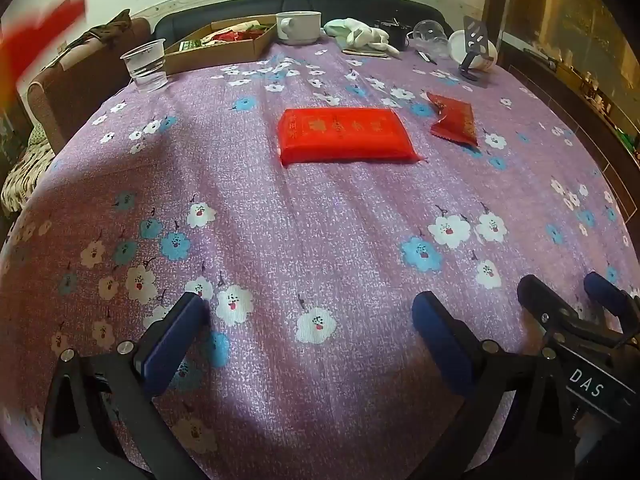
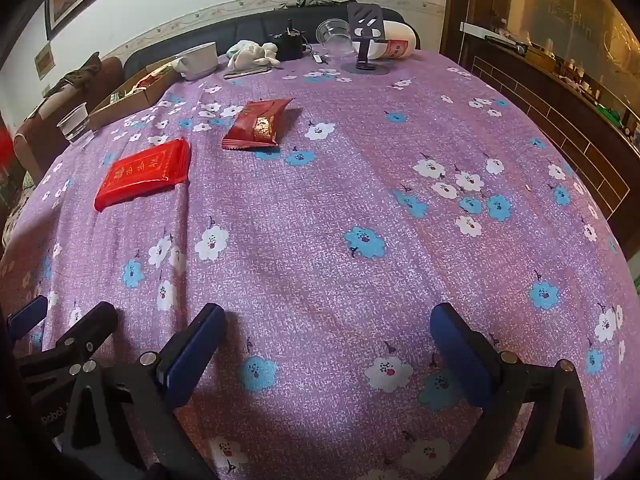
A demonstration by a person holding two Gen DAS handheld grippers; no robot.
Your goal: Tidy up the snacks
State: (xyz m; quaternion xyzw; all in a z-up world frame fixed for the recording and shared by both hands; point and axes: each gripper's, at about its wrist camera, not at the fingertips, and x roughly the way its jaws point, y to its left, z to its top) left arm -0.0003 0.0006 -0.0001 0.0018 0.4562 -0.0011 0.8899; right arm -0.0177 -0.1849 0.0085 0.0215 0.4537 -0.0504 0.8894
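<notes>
A flat bright red packet point(image 1: 344, 136) lies on the purple flowered tablecloth point(image 1: 320, 232), ahead of my left gripper point(image 1: 310, 312). It also shows in the right wrist view point(image 2: 144, 174). A smaller dark red snack bag point(image 1: 454, 120) lies to its right, also seen in the right wrist view point(image 2: 258, 124). An open cardboard box point(image 1: 224, 46) holding several snacks stands at the far left; it also shows in the right wrist view point(image 2: 136, 94). My left gripper is open and empty. My right gripper point(image 2: 326, 320) is open and empty, low over the cloth; it also shows in the left wrist view point(image 1: 568, 288).
At the far edge stand a clear plastic cup point(image 1: 146, 64), a white bowl point(image 1: 298, 26), a crumpled white cloth point(image 1: 362, 34), a clear plastic container point(image 1: 430, 34) and a grey phone stand point(image 2: 366, 40). A dark sofa point(image 1: 360, 4) runs behind the table. A brick ledge point(image 2: 560, 120) is right.
</notes>
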